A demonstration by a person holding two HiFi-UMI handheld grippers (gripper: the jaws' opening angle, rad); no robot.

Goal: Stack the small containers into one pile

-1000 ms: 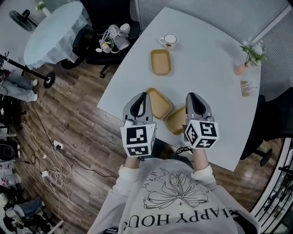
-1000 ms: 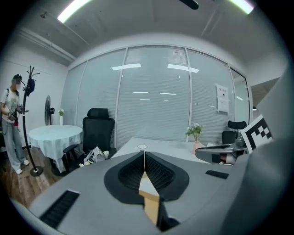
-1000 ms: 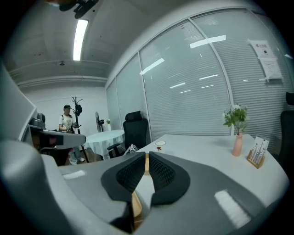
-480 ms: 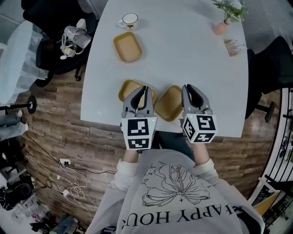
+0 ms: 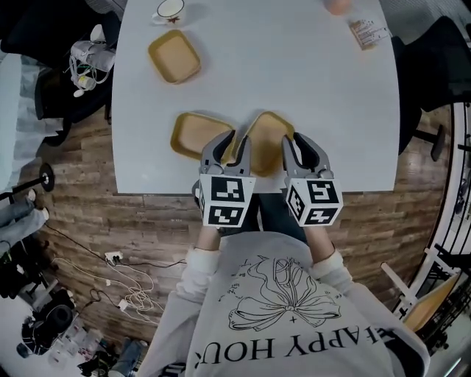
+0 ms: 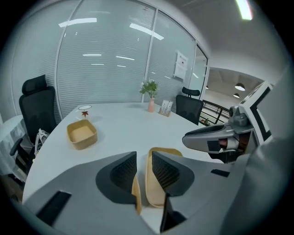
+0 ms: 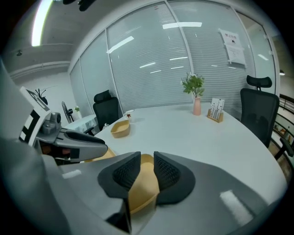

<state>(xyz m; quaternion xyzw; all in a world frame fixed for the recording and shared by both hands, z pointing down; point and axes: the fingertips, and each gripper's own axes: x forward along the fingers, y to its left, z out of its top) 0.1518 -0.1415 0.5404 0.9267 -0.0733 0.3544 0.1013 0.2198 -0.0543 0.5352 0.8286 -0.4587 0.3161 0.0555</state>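
Note:
Three shallow tan containers lie on the white table [image 5: 331, 110]. One container [image 5: 174, 57] sits far left, also seen in the left gripper view [image 6: 81, 134]. My left gripper [image 5: 229, 141] is at the right rim of the near left container [image 5: 193, 136], jaws close together with that thin rim [image 6: 136, 197] between them. My right gripper [image 5: 293, 143] has the wall of the near right container [image 5: 265, 131] between its jaws [image 7: 147, 158]. Those jaws are opening, and a gap shows beside the wall. The two near containers lie side by side.
A white cup [image 5: 169, 9] stands beyond the far container. A card holder [image 5: 366, 31] and a potted plant [image 7: 194, 87] are at the far right. The table's front edge [image 5: 257, 193] runs just under both grippers. Black office chairs [image 7: 259, 114] ring the table.
The head view has swung round, so the table now fills the top of the frame squarely. Both grippers have stayed at the two near containers by the front edge.

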